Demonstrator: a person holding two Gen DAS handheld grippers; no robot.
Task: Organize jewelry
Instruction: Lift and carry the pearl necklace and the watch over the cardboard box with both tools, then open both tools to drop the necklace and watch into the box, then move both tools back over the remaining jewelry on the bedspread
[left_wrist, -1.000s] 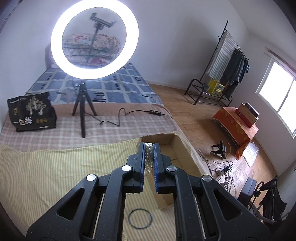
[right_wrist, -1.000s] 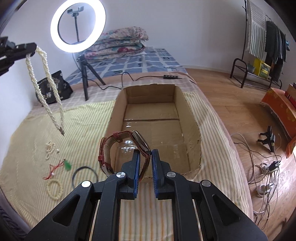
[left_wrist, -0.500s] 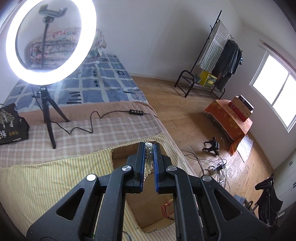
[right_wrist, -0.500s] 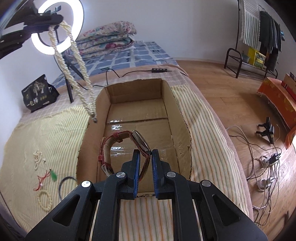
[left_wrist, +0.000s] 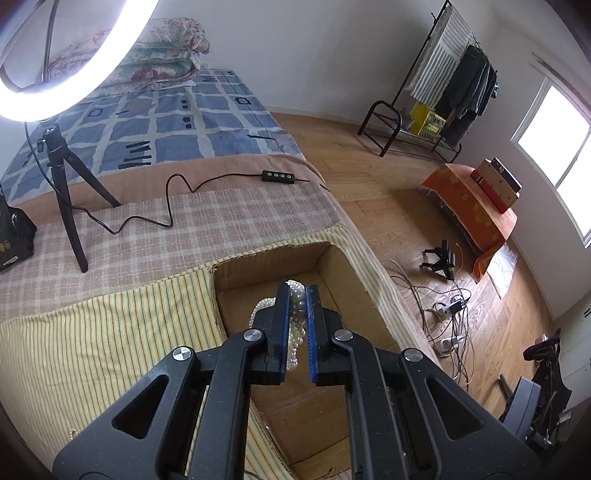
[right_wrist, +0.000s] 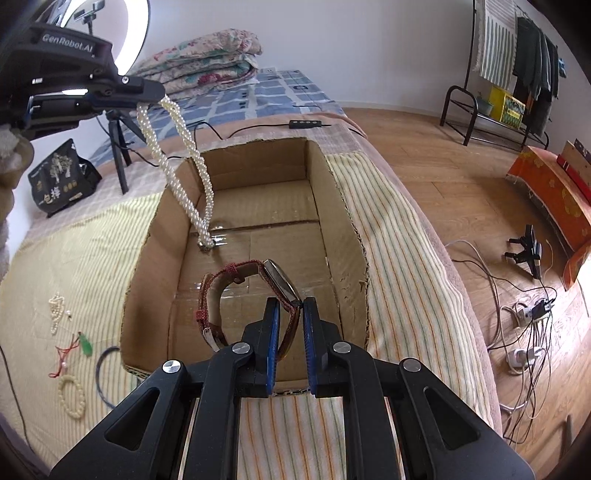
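My left gripper (left_wrist: 297, 291) is shut on a long white pearl necklace (left_wrist: 295, 314). In the right wrist view the left gripper (right_wrist: 157, 90) holds the necklace (right_wrist: 184, 162) hanging into the open cardboard box (right_wrist: 340, 206), its lower end touching the box floor. My right gripper (right_wrist: 290, 306) is shut on a wristwatch with a red-brown strap (right_wrist: 243, 291), held above the near half of the box. The box also shows in the left wrist view (left_wrist: 343, 266).
On the striped cloth left of the box lie a small pearl piece (right_wrist: 56, 310), a red cord with a green pendant (right_wrist: 79, 345), a bead bracelet (right_wrist: 72, 395) and a dark ring (right_wrist: 105, 373). A ring light tripod (left_wrist: 66, 199), cable and black bag (right_wrist: 62, 181) stand behind.
My left gripper has carried the pearl necklace rightward over the box and lowered it until its end touches the floor. My right gripper has moved slightly forward with the watch.
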